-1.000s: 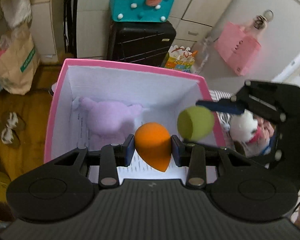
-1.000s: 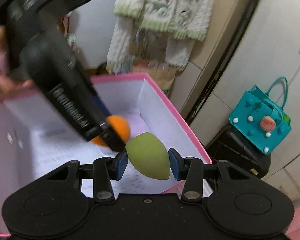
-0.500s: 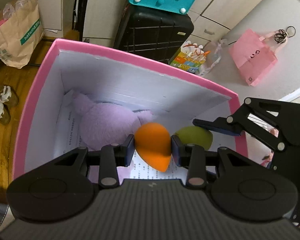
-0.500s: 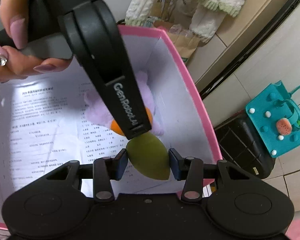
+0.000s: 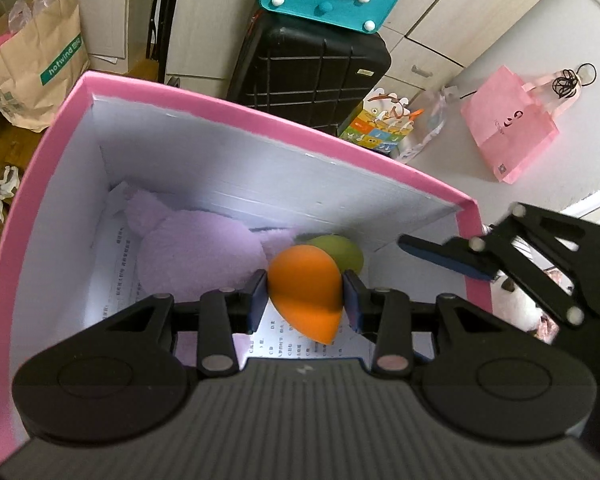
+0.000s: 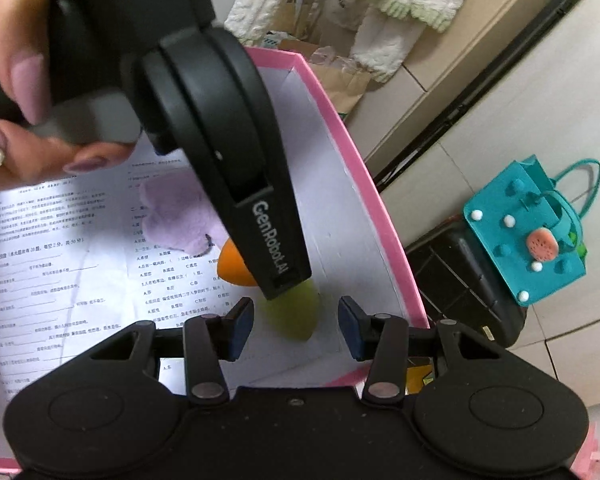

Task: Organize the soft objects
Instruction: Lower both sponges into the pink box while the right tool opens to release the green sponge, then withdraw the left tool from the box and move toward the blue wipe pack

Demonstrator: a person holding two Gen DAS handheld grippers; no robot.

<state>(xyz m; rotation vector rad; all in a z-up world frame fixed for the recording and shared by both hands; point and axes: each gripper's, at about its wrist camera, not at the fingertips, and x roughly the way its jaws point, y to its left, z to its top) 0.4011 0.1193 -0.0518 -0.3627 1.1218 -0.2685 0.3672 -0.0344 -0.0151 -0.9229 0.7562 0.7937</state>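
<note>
Left wrist view shows the left gripper with its jaws clamped on the orange sponge, held over the inside of the pink box. A purple plush toy lies on the printed paper at the bottom of the box. In the right wrist view, the right gripper has its jaws apart. The green sponge sits between them, touching neither pad, just beside the orange one.

Both wrist views look steeply down, close, into the pink box.
</note>
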